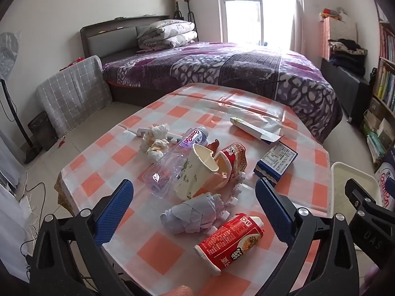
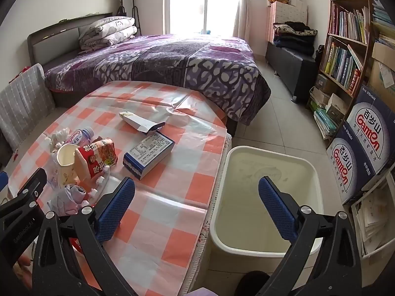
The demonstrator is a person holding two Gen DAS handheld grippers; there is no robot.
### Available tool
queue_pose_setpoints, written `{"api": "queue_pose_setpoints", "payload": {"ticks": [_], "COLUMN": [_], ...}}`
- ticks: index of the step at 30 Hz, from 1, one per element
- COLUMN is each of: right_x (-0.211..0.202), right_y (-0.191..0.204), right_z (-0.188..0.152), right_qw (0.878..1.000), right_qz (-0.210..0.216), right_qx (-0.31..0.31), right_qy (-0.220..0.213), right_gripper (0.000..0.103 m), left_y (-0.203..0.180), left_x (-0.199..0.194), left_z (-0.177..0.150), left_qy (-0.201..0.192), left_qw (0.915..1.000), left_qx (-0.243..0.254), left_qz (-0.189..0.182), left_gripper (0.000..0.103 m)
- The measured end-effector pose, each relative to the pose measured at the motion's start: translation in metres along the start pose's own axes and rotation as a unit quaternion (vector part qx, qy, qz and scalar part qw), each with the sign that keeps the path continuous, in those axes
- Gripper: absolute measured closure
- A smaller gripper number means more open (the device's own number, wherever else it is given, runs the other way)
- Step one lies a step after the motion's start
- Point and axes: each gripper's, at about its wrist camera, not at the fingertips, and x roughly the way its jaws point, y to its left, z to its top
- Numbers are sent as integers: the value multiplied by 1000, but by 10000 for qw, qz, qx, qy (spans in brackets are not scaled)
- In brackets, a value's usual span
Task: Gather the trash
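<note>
Trash lies on a checked tablecloth [image 1: 158, 249]: a red noodle cup [image 1: 229, 240] on its side, a crumpled lilac paper [image 1: 195, 212], a cream paper cup [image 1: 195, 170], a crushed red cup [image 1: 232, 162], a clear bottle [image 1: 172, 157], white tissue wads [image 1: 156, 139], a blue box [image 1: 276, 160] and a white carton [image 1: 254, 129]. My left gripper [image 1: 195, 212] is open and empty, fingers either side of the lilac paper and above it. My right gripper [image 2: 197, 207] is open and empty, over the table's right edge and the cream bin [image 2: 269, 249].
The cream bin is empty and stands on the floor against the table's right side. A bed [image 2: 172, 59] lies behind the table. A bookshelf [image 2: 345, 56] and water cartons [image 2: 363, 143] are on the right. A covered chair [image 1: 71, 93] stands at left.
</note>
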Motion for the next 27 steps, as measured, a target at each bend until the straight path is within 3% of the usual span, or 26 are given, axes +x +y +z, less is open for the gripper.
{"api": "queue_pose_setpoints", "payload": {"ticks": [27], "right_x": [1], "right_y": [0], "right_z": [-2], "right_qw": [10000], "right_qz": [-1], "right_qx": [-3], "right_qy": [17], "right_gripper": [7], "left_y": [6], "left_x": [-5], "left_z": [-1], "left_qy": [17], "left_qw": [10000], "left_qx": [6], "left_qz": [25], "left_gripper": [7]}}
